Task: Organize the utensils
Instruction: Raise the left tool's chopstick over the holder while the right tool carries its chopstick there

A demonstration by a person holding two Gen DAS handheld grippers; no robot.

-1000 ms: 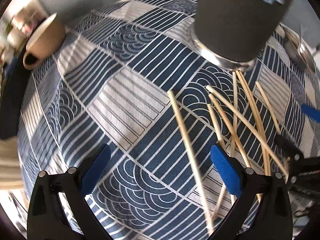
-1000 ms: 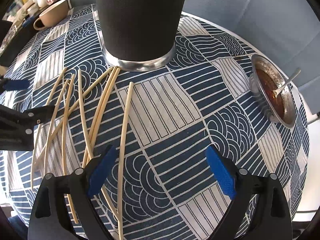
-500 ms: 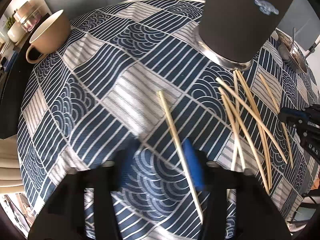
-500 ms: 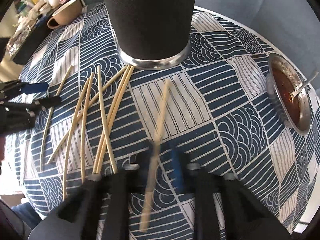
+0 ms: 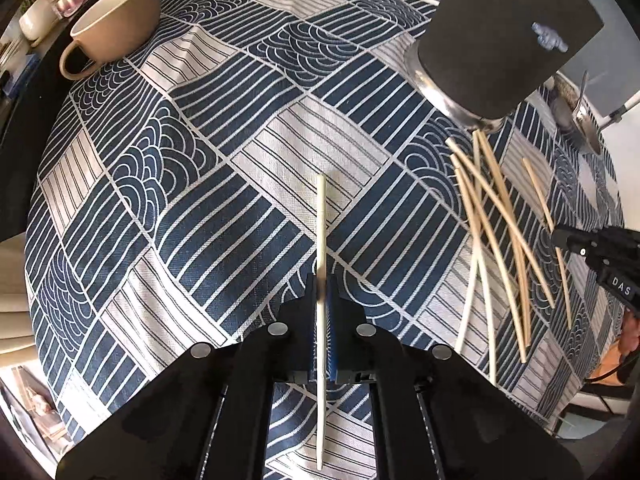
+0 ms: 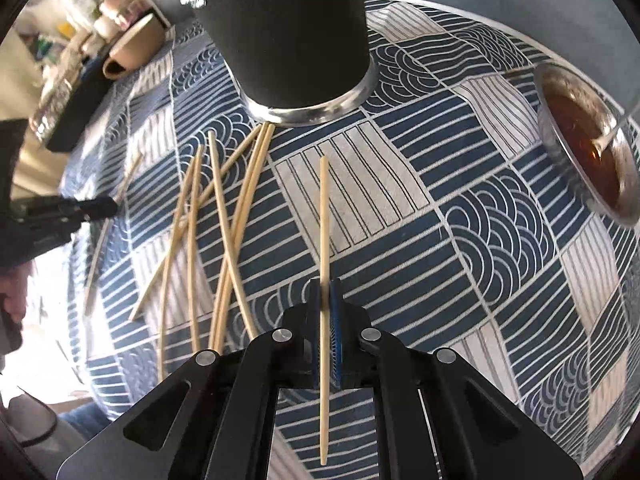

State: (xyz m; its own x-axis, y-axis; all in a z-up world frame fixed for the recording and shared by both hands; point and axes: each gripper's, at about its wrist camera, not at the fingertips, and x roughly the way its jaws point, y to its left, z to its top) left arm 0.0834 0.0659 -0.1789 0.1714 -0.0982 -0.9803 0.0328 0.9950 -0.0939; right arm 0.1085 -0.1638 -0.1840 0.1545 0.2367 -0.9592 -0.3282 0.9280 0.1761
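A round table [image 5: 168, 216] fills both views, covered with a blue and white cloth of stripes and wave patterns. On it stands a tall dark holder [image 5: 504, 36] with a shiny metal ring at its foot; in the right wrist view the same holder [image 6: 288, 28] rises at the top middle.

At the far left edge of the table sits a beige cup [image 5: 112, 28] with a handle. On the opposite side a metal bowl [image 6: 588, 140] holds a brown sauce and a spoon.

Just in front of the holder lies a loose pile of wooden sticks [image 5: 492, 232], crossing one another on the cloth, some tips almost touching the metal ring. In the right wrist view the pile [image 6: 224, 224] lies to the left of the gripper.

The left gripper [image 5: 325, 304] has just closed its jaws and now pinches one stick [image 5: 321, 216] between its blue pads. This stick runs straight along the gripper, its far end over a white striped patch of the cloth, apart from the pile.

The right gripper [image 6: 326, 304] has also just closed, and it grips another stick [image 6: 324, 216] between its blue pads. This one points toward the holder but ends short of it, and it is to the right of the pile.

Each gripper shows at the edge of the other's view, near the pile.
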